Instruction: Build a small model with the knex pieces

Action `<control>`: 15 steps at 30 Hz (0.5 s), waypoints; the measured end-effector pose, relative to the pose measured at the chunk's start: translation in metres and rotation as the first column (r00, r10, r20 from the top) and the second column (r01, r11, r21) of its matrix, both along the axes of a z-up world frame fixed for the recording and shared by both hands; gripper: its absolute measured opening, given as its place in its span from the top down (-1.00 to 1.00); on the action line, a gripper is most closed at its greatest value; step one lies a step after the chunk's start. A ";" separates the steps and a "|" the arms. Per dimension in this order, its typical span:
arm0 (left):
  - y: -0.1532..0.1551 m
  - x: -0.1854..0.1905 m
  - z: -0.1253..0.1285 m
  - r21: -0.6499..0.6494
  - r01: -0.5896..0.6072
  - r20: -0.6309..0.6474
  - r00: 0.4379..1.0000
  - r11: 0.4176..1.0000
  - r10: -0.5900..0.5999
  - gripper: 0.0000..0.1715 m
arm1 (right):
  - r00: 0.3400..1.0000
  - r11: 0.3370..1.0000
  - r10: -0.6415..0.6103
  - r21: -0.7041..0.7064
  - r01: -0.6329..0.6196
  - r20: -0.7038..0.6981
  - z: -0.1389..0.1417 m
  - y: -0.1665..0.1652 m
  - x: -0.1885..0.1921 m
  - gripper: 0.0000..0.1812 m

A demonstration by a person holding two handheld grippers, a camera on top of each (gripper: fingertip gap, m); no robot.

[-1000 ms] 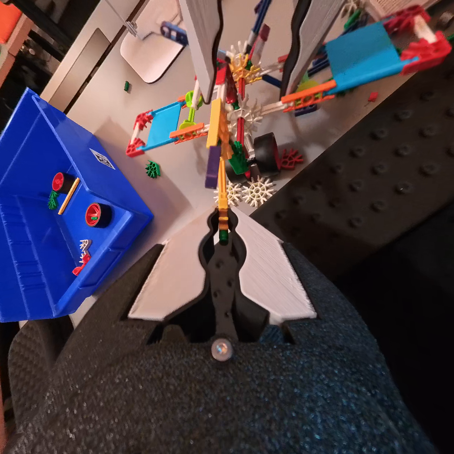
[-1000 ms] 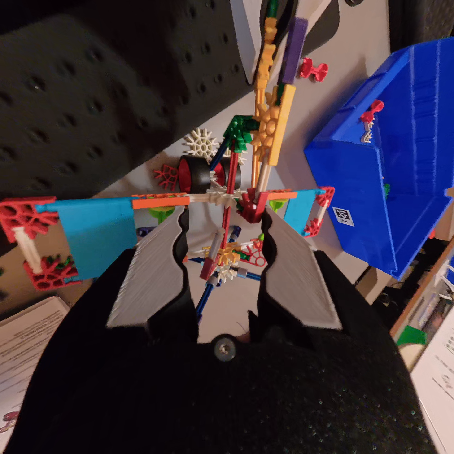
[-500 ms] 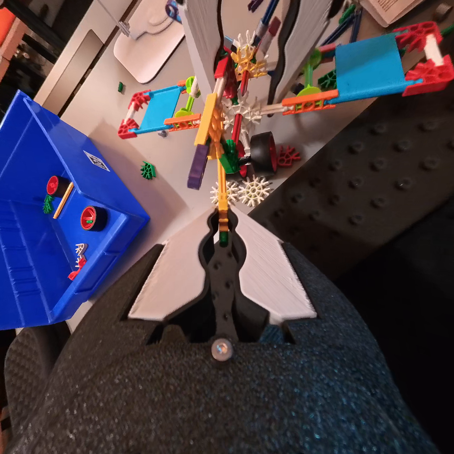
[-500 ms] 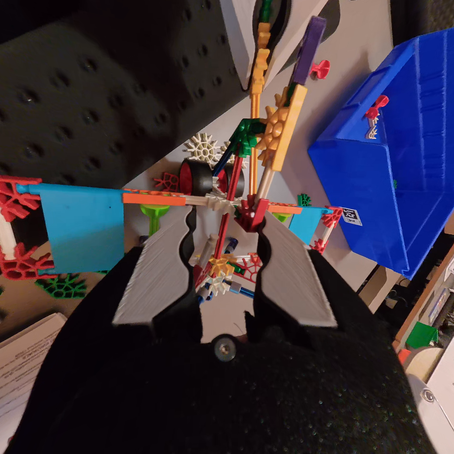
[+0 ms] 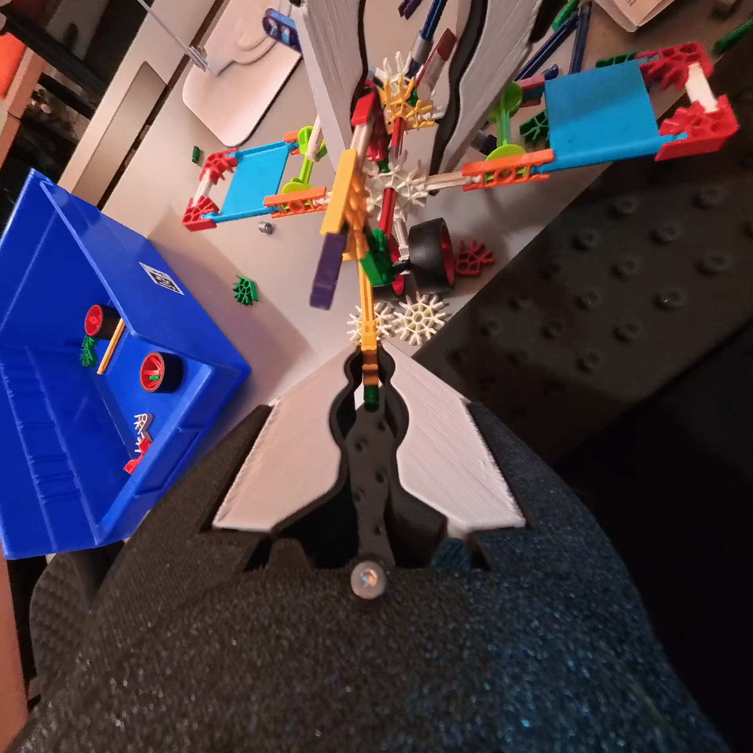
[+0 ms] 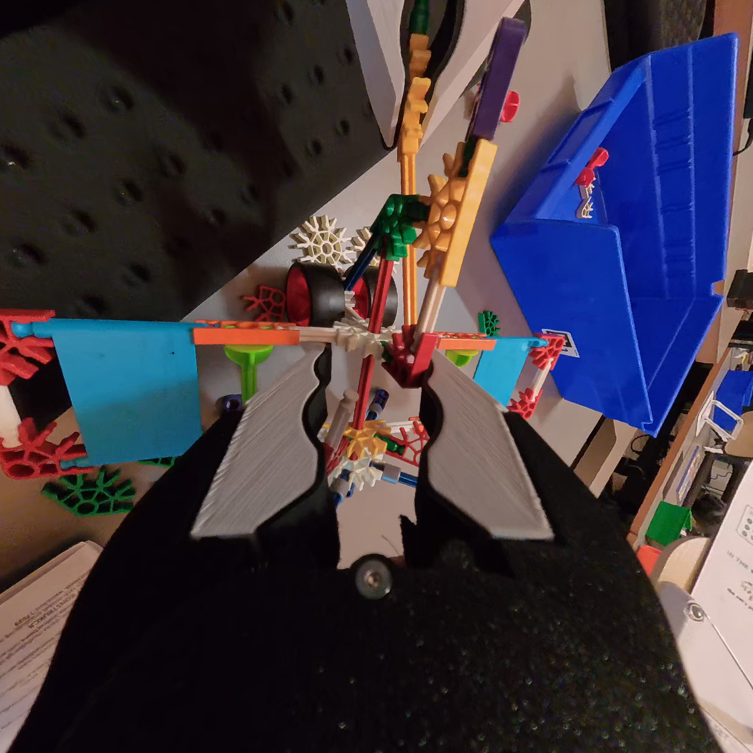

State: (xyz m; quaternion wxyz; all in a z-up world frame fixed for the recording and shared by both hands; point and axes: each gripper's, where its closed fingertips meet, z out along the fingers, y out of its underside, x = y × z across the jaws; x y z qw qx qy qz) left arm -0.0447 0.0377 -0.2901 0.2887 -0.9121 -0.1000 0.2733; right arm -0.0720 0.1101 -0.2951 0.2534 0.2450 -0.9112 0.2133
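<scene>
Left tool [image 5: 370,358] clamps toy model's yellow rod [image 5: 365,301]; right tool [image 6: 377,366] wide; bin [image 5: 61,407] sticker unreadable.

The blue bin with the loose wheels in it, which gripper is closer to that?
Left. The left gripper, shut on the toy model's yellow rod, sits just beside the blue bin; the right gripper is farther, behind the model.

The left gripper [image 5: 368,358] is seen with its jaws drawn together, only a thin slit left between the white fingers [image 5: 293,452], which point toward 12 o'clock. The right gripper [image 6: 377,362] is held with its jaws spread wide apart, fingers [image 6: 269,440] aimed at 12 o'clock. In the left wrist view, the right gripper is seen at 12 o'clock, facing back.
</scene>
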 end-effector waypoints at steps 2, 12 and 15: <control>0.000 -0.002 -0.001 -0.009 0.000 -0.003 1.000 1.000 -0.001 0.94 | 1.000 1.000 -0.013 -0.009 0.013 0.000 -0.002 -0.001 -0.002 0.49; 0.002 -0.005 0.002 -0.030 0.038 -0.004 0.999 0.999 -0.039 0.94 | 0.999 0.999 -0.031 -0.032 0.029 -0.042 0.000 0.000 -0.010 0.64; 0.001 -0.005 0.002 -0.015 0.037 0.003 0.999 0.999 -0.037 0.94 | 0.998 0.999 -0.032 -0.039 0.030 -0.046 0.001 -0.001 -0.010 0.63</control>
